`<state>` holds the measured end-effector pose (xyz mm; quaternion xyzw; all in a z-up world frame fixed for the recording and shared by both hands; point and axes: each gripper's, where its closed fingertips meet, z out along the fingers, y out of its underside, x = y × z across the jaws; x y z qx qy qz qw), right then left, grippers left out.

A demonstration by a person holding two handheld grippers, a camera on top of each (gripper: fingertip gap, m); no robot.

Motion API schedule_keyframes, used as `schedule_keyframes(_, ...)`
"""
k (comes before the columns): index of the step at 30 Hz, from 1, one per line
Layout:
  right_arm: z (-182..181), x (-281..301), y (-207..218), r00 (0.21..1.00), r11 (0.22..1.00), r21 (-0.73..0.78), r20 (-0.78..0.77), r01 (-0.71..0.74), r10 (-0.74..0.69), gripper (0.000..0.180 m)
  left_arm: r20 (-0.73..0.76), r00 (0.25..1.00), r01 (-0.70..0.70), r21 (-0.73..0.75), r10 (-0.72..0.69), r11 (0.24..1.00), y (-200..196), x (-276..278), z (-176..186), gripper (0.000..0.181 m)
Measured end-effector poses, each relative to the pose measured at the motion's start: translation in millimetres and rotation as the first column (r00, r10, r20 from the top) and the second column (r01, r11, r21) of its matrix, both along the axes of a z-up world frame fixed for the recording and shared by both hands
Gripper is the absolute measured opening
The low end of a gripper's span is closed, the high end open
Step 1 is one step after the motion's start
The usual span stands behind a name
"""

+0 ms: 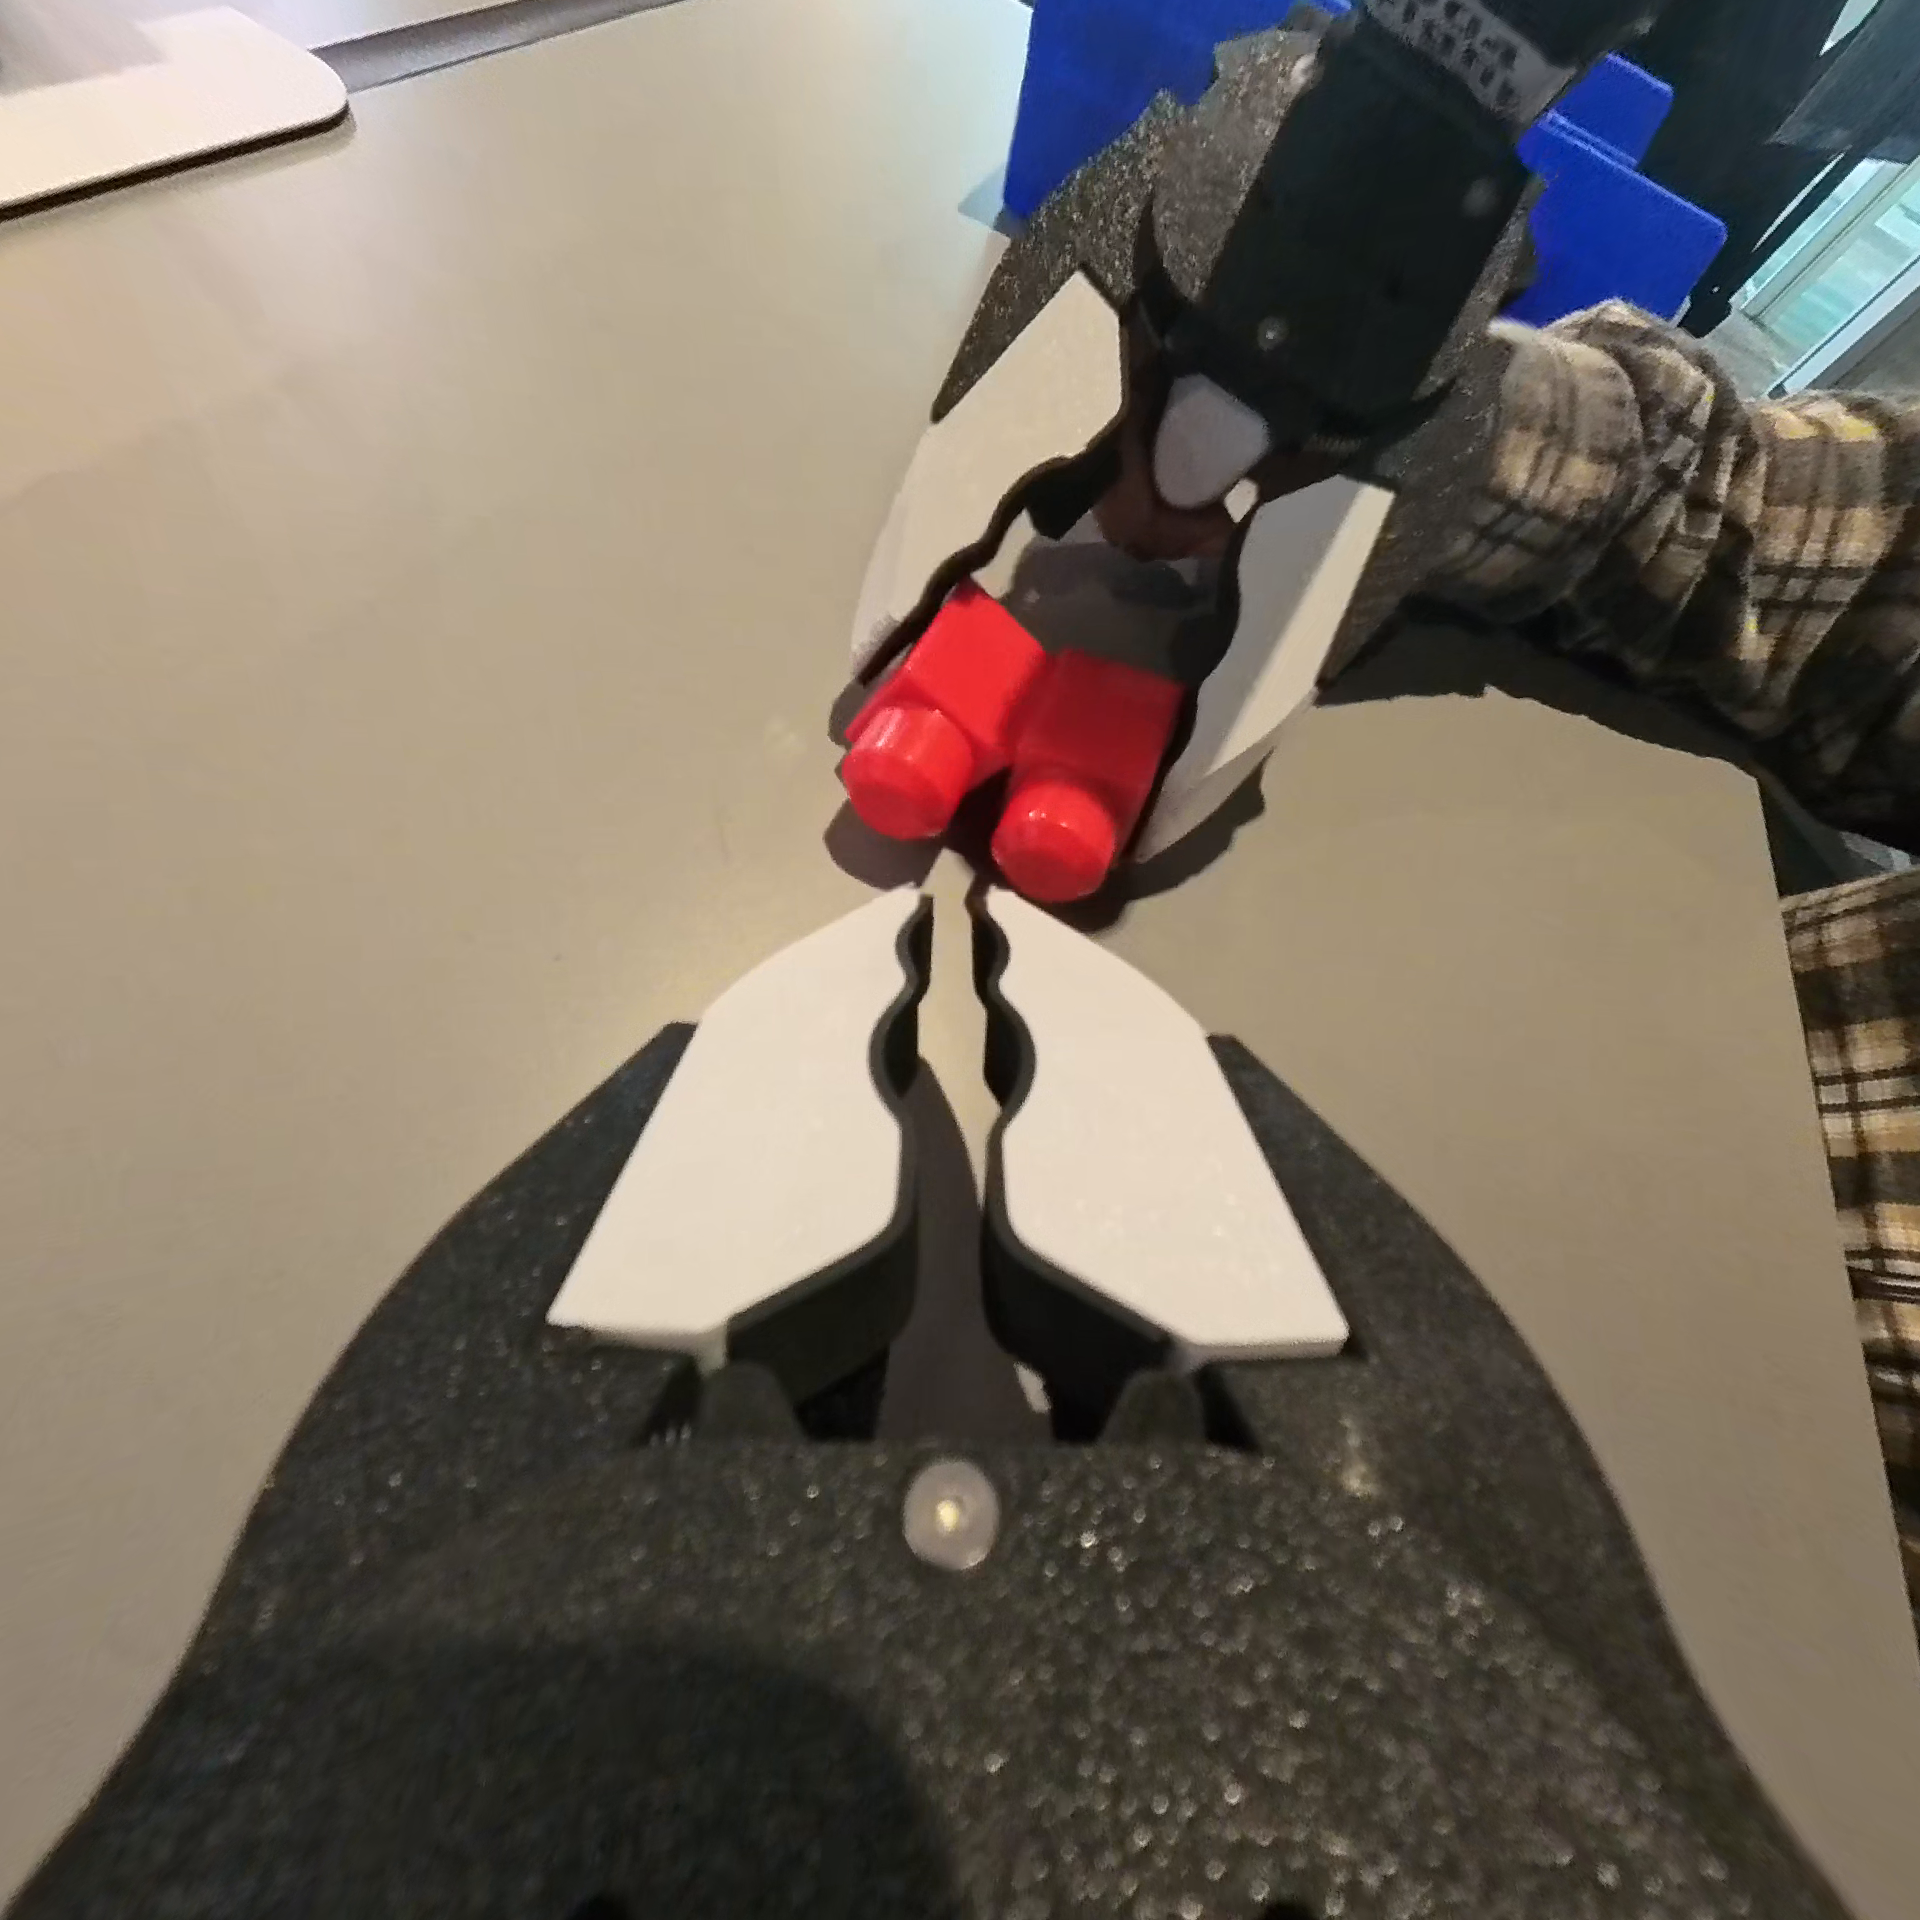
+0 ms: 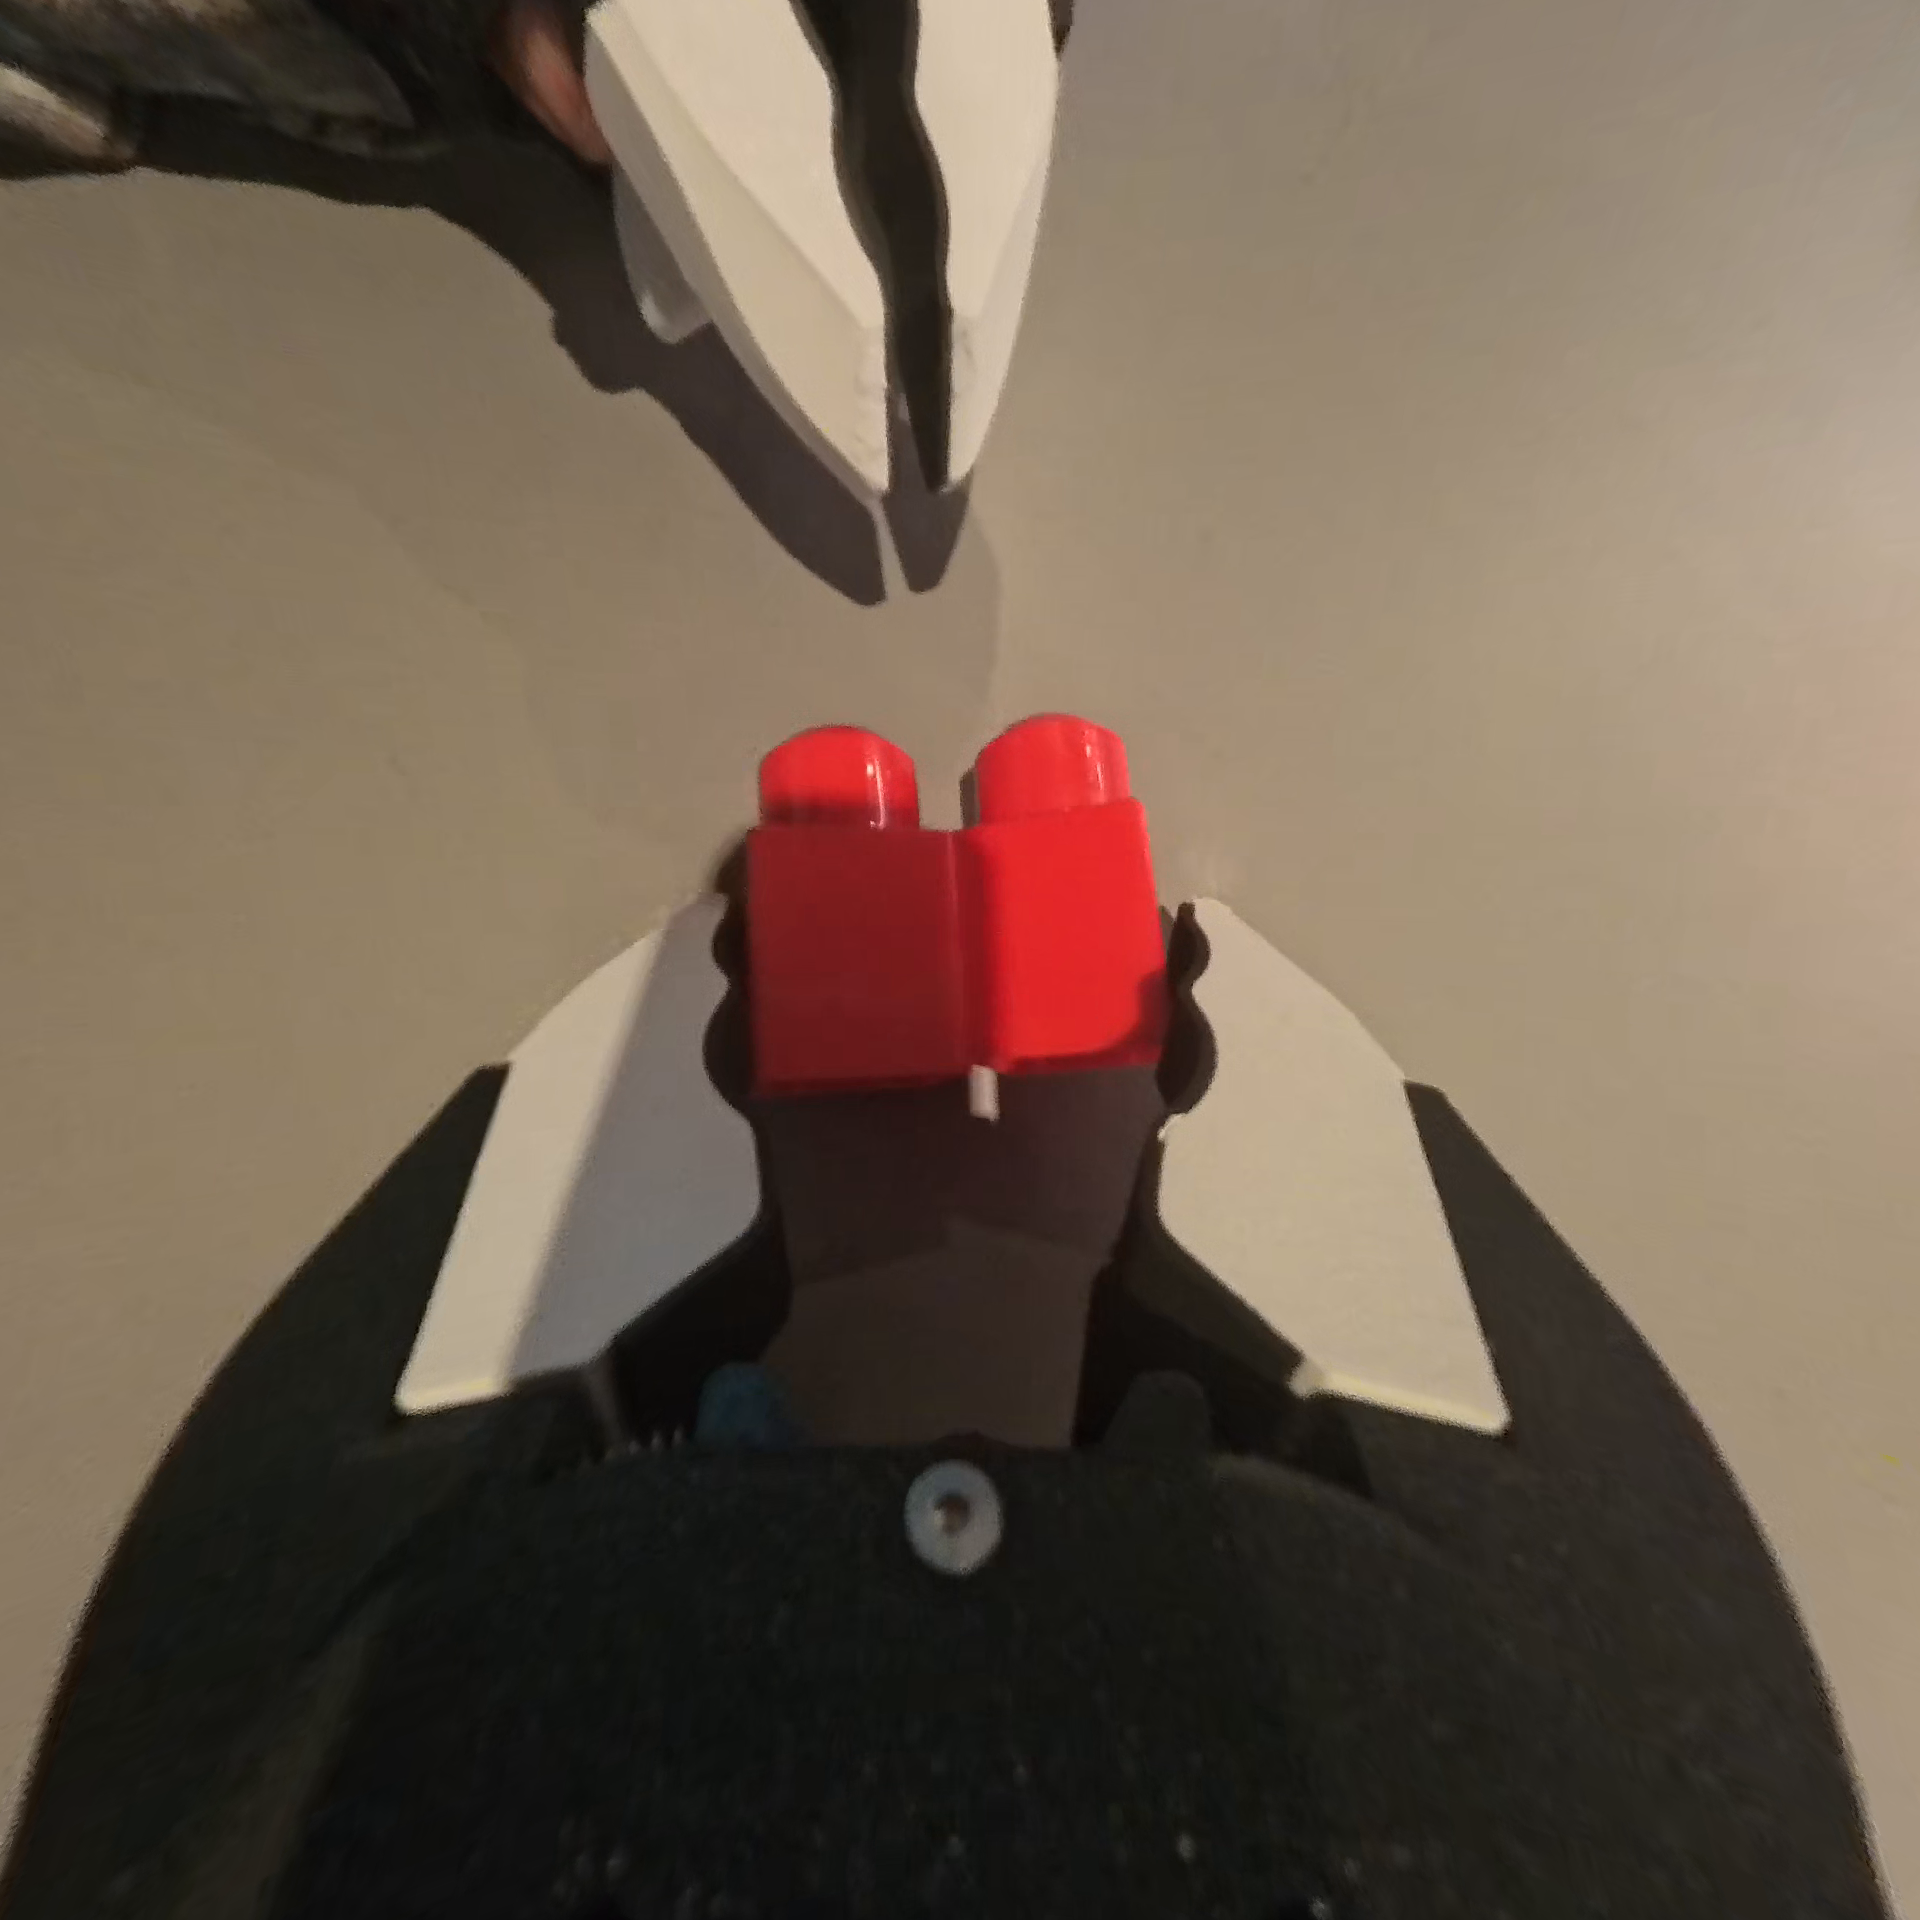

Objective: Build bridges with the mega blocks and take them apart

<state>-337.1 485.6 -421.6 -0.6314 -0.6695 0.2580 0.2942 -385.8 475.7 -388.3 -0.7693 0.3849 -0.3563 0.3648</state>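
Two red blocks sit side by side, studs forward, between the right gripper's (image 2: 961, 914) fingers; the left block (image 2: 852, 956) and the right block (image 2: 1065, 935) are both clamped. In the left wrist view the same pair (image 1: 997, 727) points its studs at my left gripper (image 1: 948, 899), which is shut and empty, its tips just short of the studs. The left gripper also shows in the right wrist view (image 2: 914, 457), closed, ahead of the blocks. Everything hovers low over the beige table (image 1: 416, 623).
A blue block structure (image 1: 1600, 197) stands at the back right behind the right gripper. A flat white pad (image 1: 156, 114) lies at the far left corner. A plaid sleeve (image 1: 1662, 540) reaches in from the right. The table's right edge (image 1: 1808, 1039) is close. The tips of one gripper are about 7 cm away from the tips of the other.
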Motion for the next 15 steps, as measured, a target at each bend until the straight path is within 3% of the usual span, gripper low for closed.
schedule_keyframes(1, 0.0, 0.3, 0.2, 1.000, 1.000, -0.010, 0.002, 0.003, -0.003, 0.078, 0.000, 1.000, 0.000, 0.001, 0.000, 1.000, 0.0, 0.0, 0.0, 0.007)
schedule_keyframes(11, -9.2, 0.4, -1.1, 0.999, 1.000, 0.006, 0.029, -0.019, 0.018, 0.083, -0.003, 1.000, 0.004, -0.001, -0.004, 1.000, -0.4, 0.4, -0.3, 0.007)
schedule_keyframes(15, -9.6, 1.3, 0.3, 1.000, 1.000, 0.010, 0.027, -0.013, 0.013, 0.096, 0.000, 1.000, 0.004, -0.003, -0.004, 1.000, -0.3, 0.2, -0.1, 0.007)
